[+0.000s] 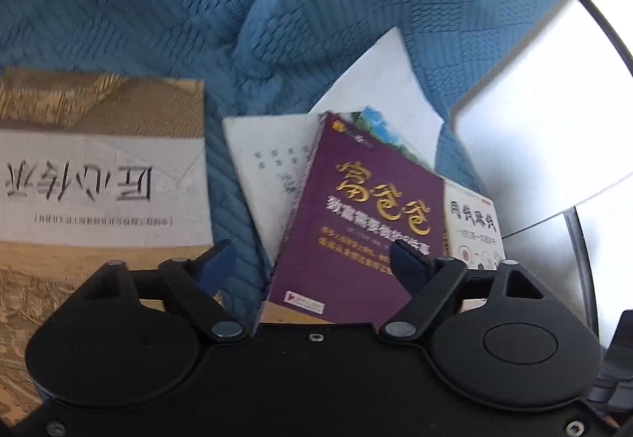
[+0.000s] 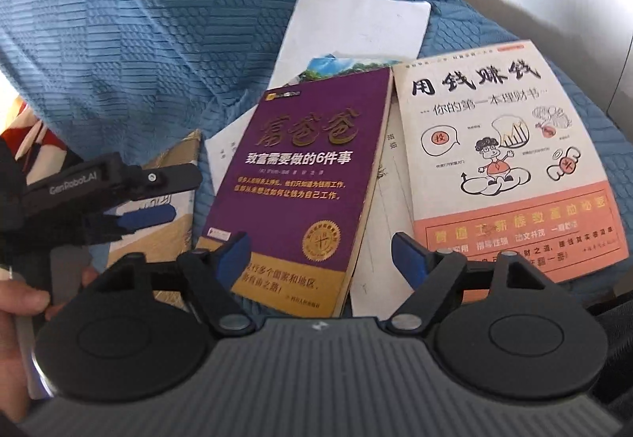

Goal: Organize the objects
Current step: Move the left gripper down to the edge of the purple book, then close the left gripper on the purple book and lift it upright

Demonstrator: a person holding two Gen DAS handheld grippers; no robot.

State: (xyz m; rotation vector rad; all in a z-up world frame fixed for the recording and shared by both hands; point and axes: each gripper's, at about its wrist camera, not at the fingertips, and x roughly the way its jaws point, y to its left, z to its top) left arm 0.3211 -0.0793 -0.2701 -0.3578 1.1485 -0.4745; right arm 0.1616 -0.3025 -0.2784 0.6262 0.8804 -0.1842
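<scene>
Both grippers, left (image 1: 312, 263) and right (image 2: 320, 255), were released and held nothing. Below them the purple book (image 2: 300, 183), white-orange book (image 2: 510, 160) and tan book (image 1: 99, 160) lay unstacked on the blue bedspread (image 2: 158, 41); sorting seemed barely begun.

A purple book (image 2: 300, 175) with gold title characters lies face up on the blue bedspread (image 2: 138, 41), tilted, overlapping white sheets (image 2: 356, 21) and a booklet with a blue-green cover (image 2: 340, 65) peeking from under its top edge; just right of it lies a white and orange book (image 2: 506, 160) with black title and cartoon drawings, face up; to the left, apart, a tan and white book (image 1: 99, 168) lies flat.
</scene>
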